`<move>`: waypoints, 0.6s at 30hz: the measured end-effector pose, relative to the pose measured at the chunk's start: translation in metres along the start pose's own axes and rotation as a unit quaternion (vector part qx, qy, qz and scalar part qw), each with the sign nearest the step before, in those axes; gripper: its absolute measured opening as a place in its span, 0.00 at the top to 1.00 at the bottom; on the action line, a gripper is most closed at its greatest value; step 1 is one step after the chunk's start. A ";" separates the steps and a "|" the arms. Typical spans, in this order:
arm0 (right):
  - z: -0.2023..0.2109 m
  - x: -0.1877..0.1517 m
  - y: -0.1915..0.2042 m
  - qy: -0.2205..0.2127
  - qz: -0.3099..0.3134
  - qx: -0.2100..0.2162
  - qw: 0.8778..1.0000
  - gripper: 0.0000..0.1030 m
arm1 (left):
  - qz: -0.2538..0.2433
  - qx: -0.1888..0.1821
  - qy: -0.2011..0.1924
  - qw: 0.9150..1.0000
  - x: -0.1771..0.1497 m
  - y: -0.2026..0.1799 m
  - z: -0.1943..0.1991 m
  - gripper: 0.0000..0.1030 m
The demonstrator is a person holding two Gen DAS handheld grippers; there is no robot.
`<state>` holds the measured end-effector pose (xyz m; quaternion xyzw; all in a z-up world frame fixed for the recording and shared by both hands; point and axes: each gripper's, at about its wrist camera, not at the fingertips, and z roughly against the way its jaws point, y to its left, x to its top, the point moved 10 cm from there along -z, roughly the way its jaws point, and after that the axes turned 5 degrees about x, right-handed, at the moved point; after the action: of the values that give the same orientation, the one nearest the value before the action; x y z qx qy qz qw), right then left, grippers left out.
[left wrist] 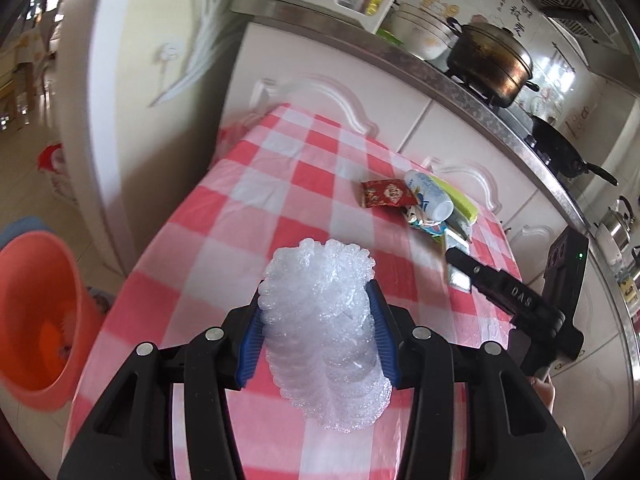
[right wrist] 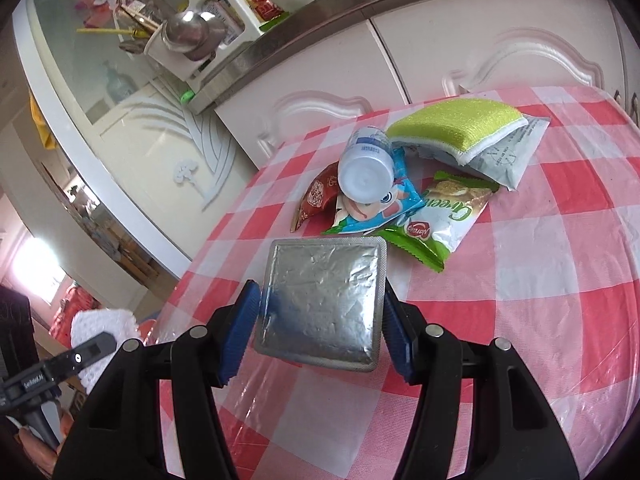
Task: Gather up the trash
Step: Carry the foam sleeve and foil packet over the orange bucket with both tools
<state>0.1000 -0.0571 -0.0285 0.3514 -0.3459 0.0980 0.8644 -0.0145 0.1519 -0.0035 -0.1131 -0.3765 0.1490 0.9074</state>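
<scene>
Currently both tongs loaded. Left gripper point(left wrist: 318, 320) clamped on a wad of clear bubble wrap point(left wrist: 324, 328), blue pads pressing its sides, held above the near part of the checked tablecloth point(left wrist: 280, 184). Right gripper point(right wrist: 320, 320) clamped on a square foil blister pack point(right wrist: 322, 304) by its two edges, lifted just near of the remaining litter. Remaining pile at the far right of the table: white bottle point(right wrist: 366, 172) lying on wrappers, red packet point(left wrist: 384, 194), green snack bag point(right wrist: 444, 220), yellow-green sponge point(right wrist: 456, 128) on a grey pouch. Orange bucket point(left wrist: 36, 320) on the floor off the table's left edge, probably the bin, though its contents are blurred. Risks: the stiff foil pack is gripped edge-on and could pivot or slip out if the wrist rolls; the springy wrap could squirm free or snag on the pads at release and miss the bucket. Pose: both grippers pitched downward over the table, left one facing the far counter, right one tilted toward the pile.
</scene>
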 end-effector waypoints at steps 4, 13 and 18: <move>0.000 0.003 0.000 -0.002 -0.009 0.014 1.000 0.42 | 0.015 0.011 -0.009 1.000 -0.004 0.006 0.020 0.53; 0.006 0.004 0.001 -0.018 -0.014 0.028 0.999 0.42 | 0.021 0.003 -0.012 1.000 -0.018 0.014 0.042 0.53; 0.011 0.009 0.006 -0.035 0.006 0.015 0.999 0.42 | 0.016 -0.002 -0.024 1.000 -0.022 0.026 0.052 0.53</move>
<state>0.0987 -0.0611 -0.0133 0.3654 -0.3767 0.0958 0.8458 -0.0717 0.1734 0.0100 -0.1173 -0.3962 0.1659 0.8954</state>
